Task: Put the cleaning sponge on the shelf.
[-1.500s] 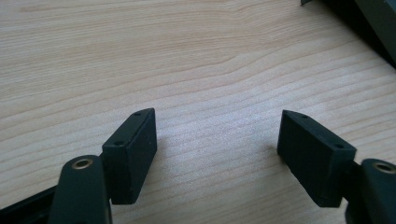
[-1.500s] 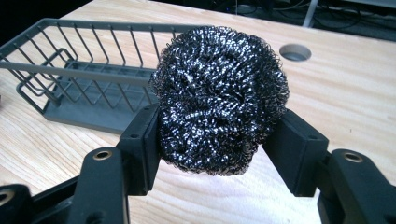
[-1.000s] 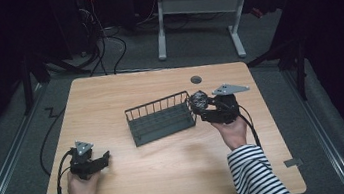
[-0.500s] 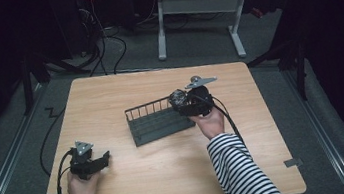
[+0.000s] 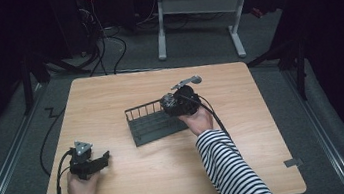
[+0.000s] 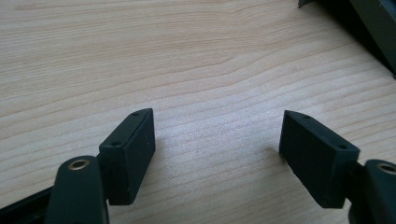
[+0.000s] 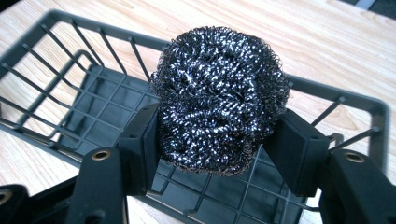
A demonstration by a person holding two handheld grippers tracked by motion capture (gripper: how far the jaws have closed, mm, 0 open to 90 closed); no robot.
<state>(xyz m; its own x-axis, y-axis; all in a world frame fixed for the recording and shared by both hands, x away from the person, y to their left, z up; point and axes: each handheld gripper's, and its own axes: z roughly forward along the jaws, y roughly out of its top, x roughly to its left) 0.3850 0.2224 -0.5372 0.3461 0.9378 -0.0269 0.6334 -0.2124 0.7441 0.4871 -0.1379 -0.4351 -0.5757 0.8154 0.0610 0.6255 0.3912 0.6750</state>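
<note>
R gripper [image 7: 217, 149] clamps scourer [image 7: 219, 98] over basket [image 7: 56, 84], frame centre. Lower inside walls, then release. L gripper [image 6: 217, 154] wide, idle.

- The right gripper [image 7: 215, 140] has two black jaws that come up from the bottom.
- The jaws squeeze a round ball of shiny steel wool [image 7: 220, 98], one on each side.
- The ball is dark grey with lots of tiny curly wires that sparkle.
- A dark wire basket [image 7: 56, 88] sits below and behind the ball.
- The ball is up over the open top of the basket.
- The basket has thin bars on its sides and a grid on its floor.
- The basket stands on a light wooden table [image 7: 327, 42].
</note>
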